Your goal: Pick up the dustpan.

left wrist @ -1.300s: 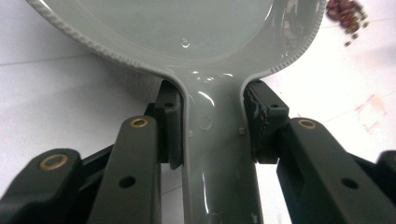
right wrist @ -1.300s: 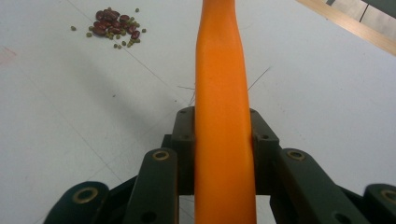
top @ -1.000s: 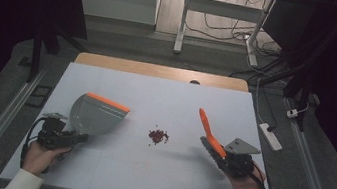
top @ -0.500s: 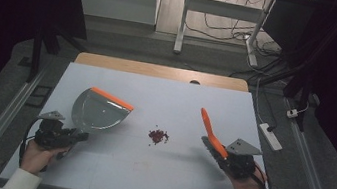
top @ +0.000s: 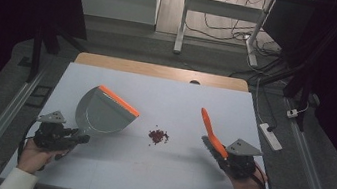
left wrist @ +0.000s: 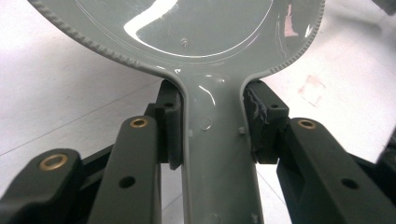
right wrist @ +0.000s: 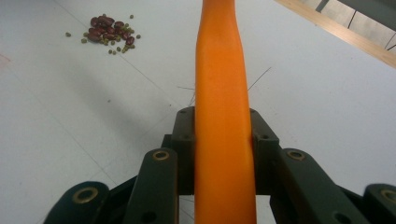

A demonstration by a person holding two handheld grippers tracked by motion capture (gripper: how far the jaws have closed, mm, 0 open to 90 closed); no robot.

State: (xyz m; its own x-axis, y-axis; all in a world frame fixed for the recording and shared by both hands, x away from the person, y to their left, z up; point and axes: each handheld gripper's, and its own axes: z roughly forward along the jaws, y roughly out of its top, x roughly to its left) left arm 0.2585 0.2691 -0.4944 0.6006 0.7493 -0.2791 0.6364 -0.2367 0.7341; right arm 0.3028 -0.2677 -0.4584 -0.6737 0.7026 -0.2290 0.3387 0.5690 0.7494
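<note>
A white-topped table (top: 143, 182) carries the whole scene, its bare wooden far edge (top: 160, 70) showing beyond the covering. Everything is best placed against the little heap of beans (top: 158, 136) lying near the table's middle.

To the heap's left, a grey dustpan (top: 102, 114) with an orange lip (top: 118, 100) is held tilted, the lip raised at the pan's far edge and not down on the table. Its handle runs back toward the person, where the left gripper (top: 78, 137) has its jaws clamped tight on either side of the handle, just below where the pan widens, as the left gripper view shows (left wrist: 212, 135). That grip near the neck likely gives control over the pan's tilt.

To the heap's right, well apart from it, an orange brush (top: 211, 131) slants up and away from the table. The right gripper (top: 218, 152) has its jaws pressed against both flanks of the brush handle (right wrist: 224, 140), holding it firmly; a few thin bristles show against the white surface beyond the jaws.

The beans themselves, dark red ones mixed with smaller green ones (right wrist: 108, 30), sit loose between the two tools, touched by neither. The arrangement suggests a sweep is being set up: pan on one side to receive, brush on the other to push.
</note>
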